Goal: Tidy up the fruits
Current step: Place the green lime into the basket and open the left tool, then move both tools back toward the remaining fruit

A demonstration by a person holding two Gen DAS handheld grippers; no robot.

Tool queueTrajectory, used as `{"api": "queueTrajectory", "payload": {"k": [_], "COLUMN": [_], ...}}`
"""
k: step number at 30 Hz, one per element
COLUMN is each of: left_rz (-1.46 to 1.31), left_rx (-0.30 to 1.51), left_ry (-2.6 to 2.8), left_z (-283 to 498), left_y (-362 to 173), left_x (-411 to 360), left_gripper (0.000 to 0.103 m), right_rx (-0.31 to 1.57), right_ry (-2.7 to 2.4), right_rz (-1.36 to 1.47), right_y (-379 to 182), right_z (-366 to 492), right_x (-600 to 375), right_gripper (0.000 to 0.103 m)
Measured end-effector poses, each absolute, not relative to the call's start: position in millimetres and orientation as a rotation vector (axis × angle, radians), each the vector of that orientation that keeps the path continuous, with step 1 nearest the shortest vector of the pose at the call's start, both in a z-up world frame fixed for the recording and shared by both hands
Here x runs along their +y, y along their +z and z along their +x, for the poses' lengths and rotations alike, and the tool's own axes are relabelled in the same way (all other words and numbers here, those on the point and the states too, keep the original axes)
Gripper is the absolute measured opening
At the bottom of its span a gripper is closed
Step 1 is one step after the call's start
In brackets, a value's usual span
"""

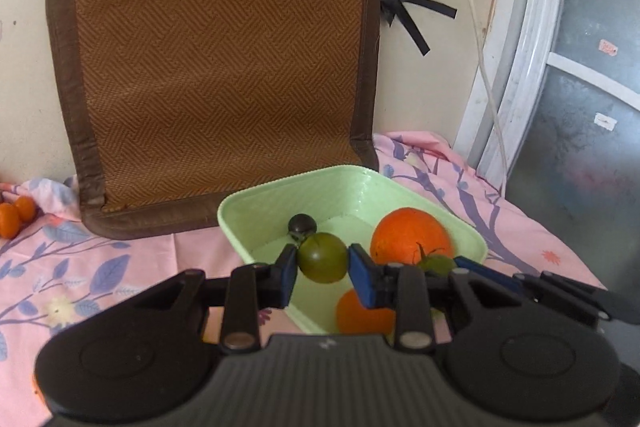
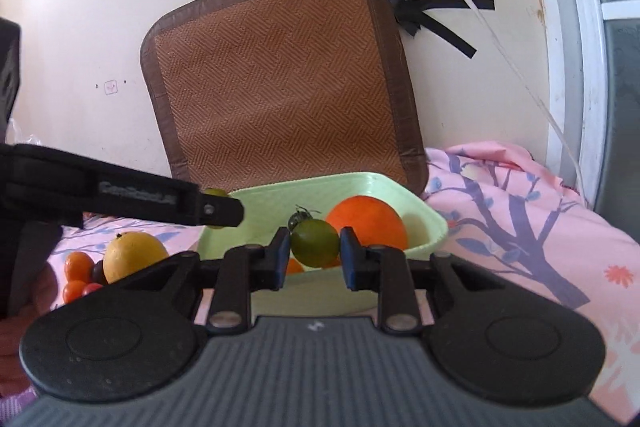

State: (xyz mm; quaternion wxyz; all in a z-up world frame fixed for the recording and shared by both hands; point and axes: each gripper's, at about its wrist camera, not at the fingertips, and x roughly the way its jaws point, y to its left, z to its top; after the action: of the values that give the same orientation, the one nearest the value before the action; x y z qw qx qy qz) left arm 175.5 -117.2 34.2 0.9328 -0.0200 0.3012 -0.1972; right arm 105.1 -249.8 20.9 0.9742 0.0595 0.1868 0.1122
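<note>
A pale green tray (image 1: 472, 243) (image 2: 436, 227) sits on the pink floral cloth. In it lie a large orange (image 1: 410, 235) (image 2: 366, 223), a smaller orange (image 1: 360, 313) and a dark plum (image 1: 302, 223). My left gripper (image 1: 323, 265) is shut on a green tomato (image 1: 323, 258) above the tray. My right gripper (image 2: 315, 247) is shut on another green tomato (image 2: 315, 242) with a stem, over the tray's near edge; this tomato also shows in the left wrist view (image 1: 438, 263). The left gripper's finger (image 2: 216, 211) reaches in from the left in the right wrist view.
A brown woven mat (image 1: 216, 67) (image 2: 280, 83) leans on the wall behind the tray. A yellow lemon (image 2: 134, 255), small orange tomatoes (image 2: 78, 267) (image 1: 16, 215) and a dark fruit (image 2: 98, 273) lie on the cloth to the left. A power strip and white cable (image 1: 472, 27) hang at the right.
</note>
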Motion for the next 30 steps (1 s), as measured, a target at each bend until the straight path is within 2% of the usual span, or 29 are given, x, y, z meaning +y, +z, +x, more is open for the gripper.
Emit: {"api": "queueTrajectory", "payload": {"k": [10, 17, 30], "left_rz": [-0.020, -0.034, 0.090], "left_rx": [0.635, 0.609, 0.582], "left_ry": [-0.386, -0.374, -0.102], "left_z": [180, 165, 77], "left_y": [22, 33, 43], "left_x": [-127, -120, -27], "left_gripper": [0.031, 0.032, 0.035], "right_rx": [0.375, 0.357, 0.292], "right_ry": [0.221, 0.220, 0.188], "right_rz": [0.100, 0.143, 0.163], "right_y": [20, 20, 23], "right_z": [104, 101, 80], "right_x": [-246, -251, -248], "right_gripper": [0.031, 0.031, 0.031]}}
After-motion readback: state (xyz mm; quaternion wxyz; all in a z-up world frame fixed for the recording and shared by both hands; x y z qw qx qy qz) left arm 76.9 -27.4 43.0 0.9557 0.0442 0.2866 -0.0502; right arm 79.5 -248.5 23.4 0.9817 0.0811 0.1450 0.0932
